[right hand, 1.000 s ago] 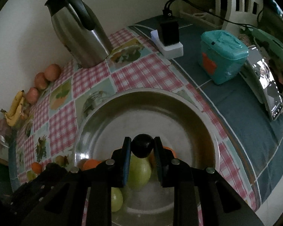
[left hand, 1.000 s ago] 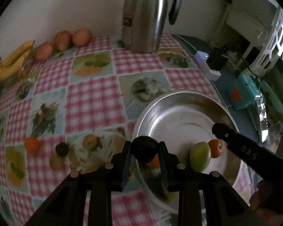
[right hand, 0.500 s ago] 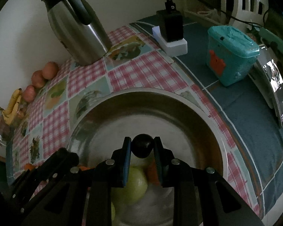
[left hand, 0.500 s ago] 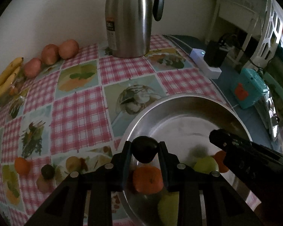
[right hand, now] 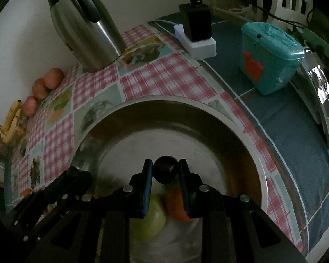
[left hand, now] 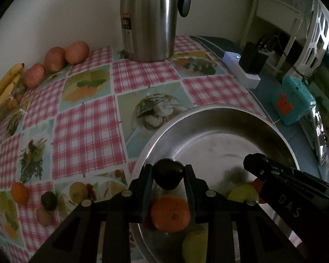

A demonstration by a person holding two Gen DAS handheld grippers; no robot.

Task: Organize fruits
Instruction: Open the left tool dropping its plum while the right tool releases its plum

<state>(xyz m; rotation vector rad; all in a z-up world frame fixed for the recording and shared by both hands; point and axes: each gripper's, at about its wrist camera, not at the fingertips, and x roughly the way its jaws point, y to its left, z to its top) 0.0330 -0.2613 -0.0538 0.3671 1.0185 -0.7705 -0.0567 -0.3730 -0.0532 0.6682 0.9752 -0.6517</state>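
Three loose small fruits (left hand: pixel 42 200) lie on the table (left hand: pixel 85 131) near its left edge. The left gripper (left hand: pixel 168 172) pinches a dark plum (left hand: pixel 167 174) over the bowl (left hand: pixel 208 114). The right gripper (right hand: pixel 165 171) squeezes another dark round fruit (right hand: pixel 165 172) above the bowl's middle, over a green apple (right hand: pixel 152 218) and an orange (right hand: pixel 177 208).

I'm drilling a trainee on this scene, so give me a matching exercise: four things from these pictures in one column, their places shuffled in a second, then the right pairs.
Things:
1. steel thermos jug
2. yellow bananas
3. whole orange citrus fruit
4. teal plastic box

Places:
A. inside the round steel bowl
B. on the blue cloth
C. far left table edge
D. standing on the checked cloth by the wall

Pairs: 1-D, 2-C, 3-A, 4-B
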